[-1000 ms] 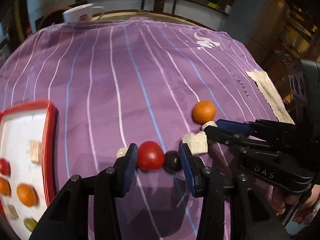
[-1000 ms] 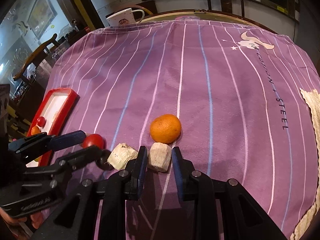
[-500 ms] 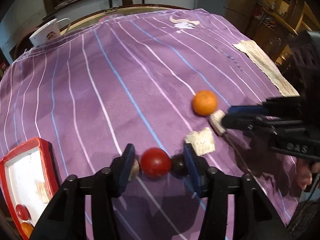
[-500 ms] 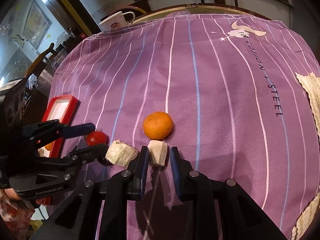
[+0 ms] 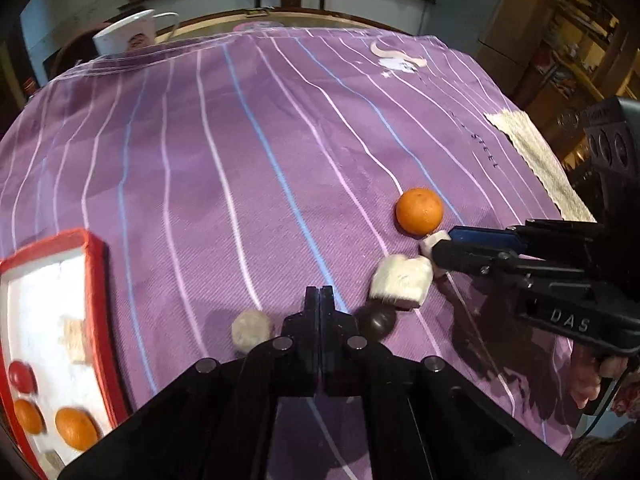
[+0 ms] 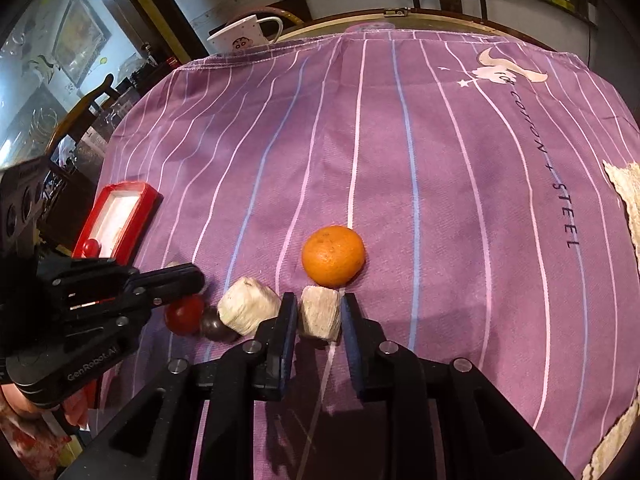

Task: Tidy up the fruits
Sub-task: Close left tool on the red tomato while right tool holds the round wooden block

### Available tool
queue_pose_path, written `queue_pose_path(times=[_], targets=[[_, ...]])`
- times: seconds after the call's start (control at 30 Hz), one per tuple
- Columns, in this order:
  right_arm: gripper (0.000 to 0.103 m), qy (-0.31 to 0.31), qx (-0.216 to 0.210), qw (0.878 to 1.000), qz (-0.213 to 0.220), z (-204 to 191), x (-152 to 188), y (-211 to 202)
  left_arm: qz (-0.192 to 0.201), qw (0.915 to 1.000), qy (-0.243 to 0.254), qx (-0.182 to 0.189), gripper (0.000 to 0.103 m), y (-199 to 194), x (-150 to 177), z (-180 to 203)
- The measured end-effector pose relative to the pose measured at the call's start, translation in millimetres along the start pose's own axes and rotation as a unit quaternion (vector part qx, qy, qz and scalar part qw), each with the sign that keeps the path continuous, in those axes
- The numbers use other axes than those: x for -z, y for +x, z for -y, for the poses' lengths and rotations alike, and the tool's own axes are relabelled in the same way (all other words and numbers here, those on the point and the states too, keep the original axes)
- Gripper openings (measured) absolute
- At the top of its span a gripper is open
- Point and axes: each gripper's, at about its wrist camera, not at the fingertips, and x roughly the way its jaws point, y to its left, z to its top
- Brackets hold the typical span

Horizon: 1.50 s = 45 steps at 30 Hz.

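**Inspector:** State of the fingers?

**Me:** My left fingers [image 5: 314, 304] have just been closing and are clenched pad to pad, with nothing between them. The tomato [image 6: 184, 314] lies at their tips, touching a dark fruit [image 6: 216, 324] at its 3 o'clock. My left view hides the tomato. My right fingers [image 6: 287, 320] grasp a pale block [image 6: 320, 314], with the orange [image 6: 333, 255] just beside it at 12 o'clock.

**Inspector:** Hazards?

**Me:** I judge the left grab missed. The tomato is round, so a nudge could roll it across the cloth [image 6: 440, 160]. Lifting the block could knock the orange, or the second chunk [image 6: 248, 310] at its 9 o'clock.

**Inspector:** Surface and room?

**Me:** A purple striped cloth, slightly rumpled, covers a wooden worktop [image 6: 320, 26]. The red tray [image 5: 96, 280], at 9 o'clock from my left fingers, already holds fruit. A mug [image 6: 244, 40] stands at the far edge at 11 o'clock. The room is dim, with a counter behind.
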Motion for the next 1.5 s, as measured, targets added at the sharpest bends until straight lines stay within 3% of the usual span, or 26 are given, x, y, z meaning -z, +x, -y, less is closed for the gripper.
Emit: queue_pose_path(times=[0.3,0.33,0.43,0.47,0.6,0.67,0.8,0.97,1.17,1.23,1.3,1.33,1.37,1.43,1.5], targets=[[0.024,0.008,0.013,1.0,0.018,13,12,-24,0.014,0.9995,-0.023,0.016,0.002,-31,27,-1],[0.024,0.012,0.013,1.0,0.019,15,13,-25,0.014,0.9994,-0.025,0.016,0.007,-34,31,-1],[0.025,0.018,0.006,1.0,0.008,18,13,-22,0.019,0.9993,-0.03,0.014,0.039,-39,41,0],[0.025,0.017,0.007,1.0,0.007,17,13,-21,0.022,0.9992,-0.032,0.012,0.045,-40,43,0],[0.026,0.001,0.015,1.0,0.014,15,16,-24,0.029,0.9983,-0.044,0.025,0.051,-44,54,0],[0.026,-0.015,0.024,0.999,0.014,12,20,-24,0.03,0.9987,-0.04,0.01,0.059,-41,55,1],[0.03,-0.032,0.044,0.999,0.007,10,23,-19,0.037,0.9987,-0.032,-0.015,0.06,-35,52,5],[0.043,-0.048,0.05,0.998,-0.003,3,20,-5,0.039,0.9978,-0.037,-0.04,0.067,-28,51,5],[0.043,-0.06,0.057,0.997,-0.002,-7,20,6,0.016,0.9967,-0.055,-0.057,0.066,-18,57,-10],[0.033,-0.063,0.059,0.996,-0.003,-9,21,6,0.019,0.9962,-0.058,-0.063,0.056,-15,62,-14],[0.031,-0.058,0.054,0.997,-0.004,-8,21,5,0.021,0.9951,-0.061,-0.075,0.045,-15,64,-15],[0.031,-0.049,0.052,0.997,-0.002,-6,21,4,0.022,0.9946,-0.069,-0.074,0.032,-17,64,-18],[0.031,-0.045,0.05,0.998,-0.002,-5,21,3,0.024,0.9944,-0.081,-0.063,0.026,-18,64,-23],[0.031,-0.035,0.043,0.998,-0.002,-3,21,-1,0.024,0.9927,-0.114,-0.032,0.026,-21,66,-35],[0.031,-0.033,0.044,0.999,0.001,-5,23,-5,0.024,0.9921,-0.119,-0.032,0.026,-22,68,-38]])
